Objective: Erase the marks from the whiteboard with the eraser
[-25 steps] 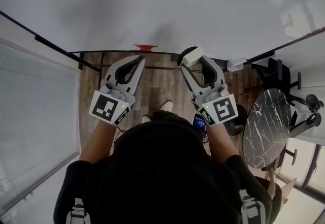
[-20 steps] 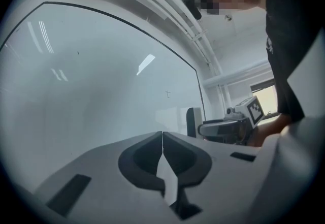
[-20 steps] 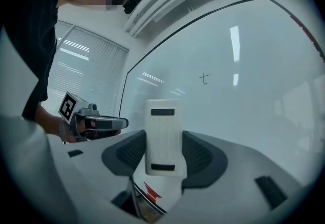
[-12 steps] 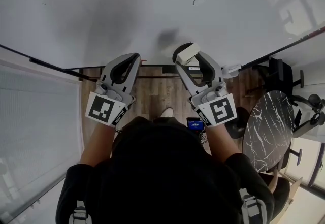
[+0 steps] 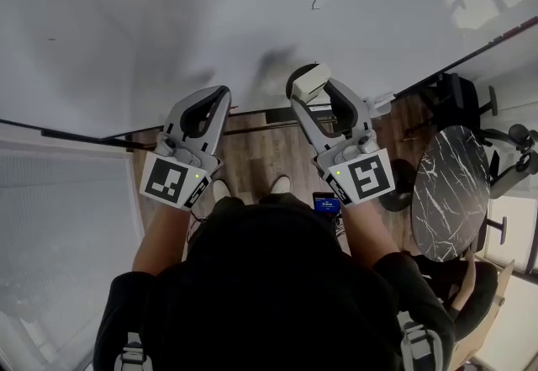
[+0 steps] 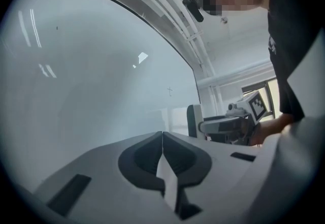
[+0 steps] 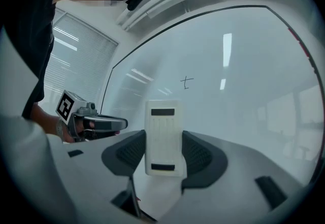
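The right claw (image 7: 163, 153) is squeezing the white eraser (image 7: 163, 136) between its two jaws, which are pressing on its long sides. In the right gripper view the eraser is standing tall, its long way running up and down and its flat face looking back at the camera. On the whiteboard (image 7: 238, 96), a little cross mark (image 7: 187, 82) is sitting above the claw's tip, apart from the eraser. The left claw (image 6: 162, 141) is pinching shut on nothing, beside the right claw.

Round marble table (image 5: 445, 193), wooden floor (image 5: 259, 152)
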Tool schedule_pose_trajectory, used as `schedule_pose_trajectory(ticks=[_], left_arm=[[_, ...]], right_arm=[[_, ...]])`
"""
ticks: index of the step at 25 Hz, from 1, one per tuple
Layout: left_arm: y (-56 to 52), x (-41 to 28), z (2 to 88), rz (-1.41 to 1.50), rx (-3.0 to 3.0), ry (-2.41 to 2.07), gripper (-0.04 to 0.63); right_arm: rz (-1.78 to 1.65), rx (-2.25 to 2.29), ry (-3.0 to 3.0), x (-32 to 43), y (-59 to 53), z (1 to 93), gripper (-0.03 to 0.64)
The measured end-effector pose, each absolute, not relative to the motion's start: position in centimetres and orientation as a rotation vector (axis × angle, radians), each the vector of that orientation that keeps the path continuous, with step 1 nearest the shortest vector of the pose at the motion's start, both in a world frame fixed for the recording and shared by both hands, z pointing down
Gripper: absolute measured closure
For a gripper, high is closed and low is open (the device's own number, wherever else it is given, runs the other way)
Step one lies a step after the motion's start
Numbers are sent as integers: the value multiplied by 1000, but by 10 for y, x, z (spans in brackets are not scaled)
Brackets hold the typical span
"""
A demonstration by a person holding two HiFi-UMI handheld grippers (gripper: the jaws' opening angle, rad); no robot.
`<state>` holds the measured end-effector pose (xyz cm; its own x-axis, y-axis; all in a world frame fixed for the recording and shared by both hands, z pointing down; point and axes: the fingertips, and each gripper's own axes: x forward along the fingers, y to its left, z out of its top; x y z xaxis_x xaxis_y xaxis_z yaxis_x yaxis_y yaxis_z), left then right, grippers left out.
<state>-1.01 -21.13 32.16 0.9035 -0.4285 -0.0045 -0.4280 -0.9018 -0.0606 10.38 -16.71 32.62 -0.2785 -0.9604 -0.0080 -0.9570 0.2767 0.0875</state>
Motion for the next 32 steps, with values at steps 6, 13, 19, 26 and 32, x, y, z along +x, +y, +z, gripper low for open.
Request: schedule_pose_trajectory(ticks=[6,13,19,26,32], left_arm=[[-223,-19,314,9,-3032,515,589],[-228,-22,305,38,-3052,310,589],[-247,-27,279,61,-3060,206,589],[-252,-25,256,63,-3055,170,591],[-238,-27,281,77,-3049,226,590]], right_arm=[[-135,2018,-2312,101,-176,307,394],[-197,2191,-2120,103,-184,272,394],[-218,2274,-2023,102,-210,231,394],[-215,2246,-2022,89,-235,207,394],[-303,2204,-1960,85,-238,215,394]])
